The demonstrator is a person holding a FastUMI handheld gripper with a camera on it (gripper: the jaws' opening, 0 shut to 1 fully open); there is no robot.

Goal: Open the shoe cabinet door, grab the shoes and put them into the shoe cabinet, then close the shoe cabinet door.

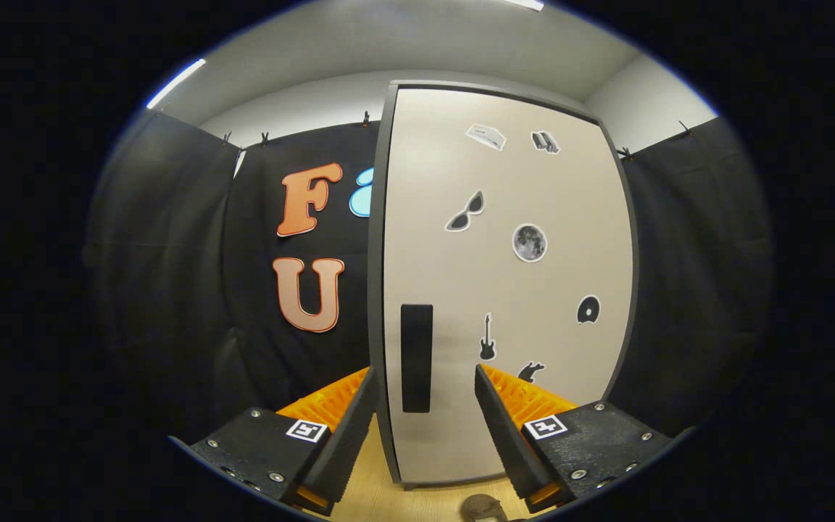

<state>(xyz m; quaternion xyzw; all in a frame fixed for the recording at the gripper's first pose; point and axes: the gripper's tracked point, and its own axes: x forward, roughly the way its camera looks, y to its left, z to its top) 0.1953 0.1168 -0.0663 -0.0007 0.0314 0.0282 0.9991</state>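
**Lining up on the shoe cabinet handle, door not opened yet**

So the gripper [425, 402] is sitting with its fingers spread wide apart, holding nothing, and pointing straight at the shoe cabinet door [512, 290]. The door is looking fully shut, standing upright just ahead of the fingers. The dark vertical handle [417, 357] is showing right in the gap between the two fingers, closer to the left one, near the door's left edge. I can't tell if it's a raised bar or a recessed slot from here.

A bunch of stickers are scattered over the door panel above and to the right of the handle: sunglasses [465, 212], a moon [530, 242], a little guitar [488, 338]. Not relevant, just there.

Down below the fingers, on the wooden floor [367, 493], something brownish is peeking in, probably a shoe [483, 506], but too little is showing to be sure.

What I'm worrying about:
- The handle is sitting off-centre in the gap, so closing now could clip it with one finger only and slip off.
- If it's a recess, the fingers might just be skating over the flat panel.
- Pulling at an angle could drag the whole cabinet instead of swinging the door.
- That thing on the floor is lying close to the door's path, so the door could be bumping it when it swings out.
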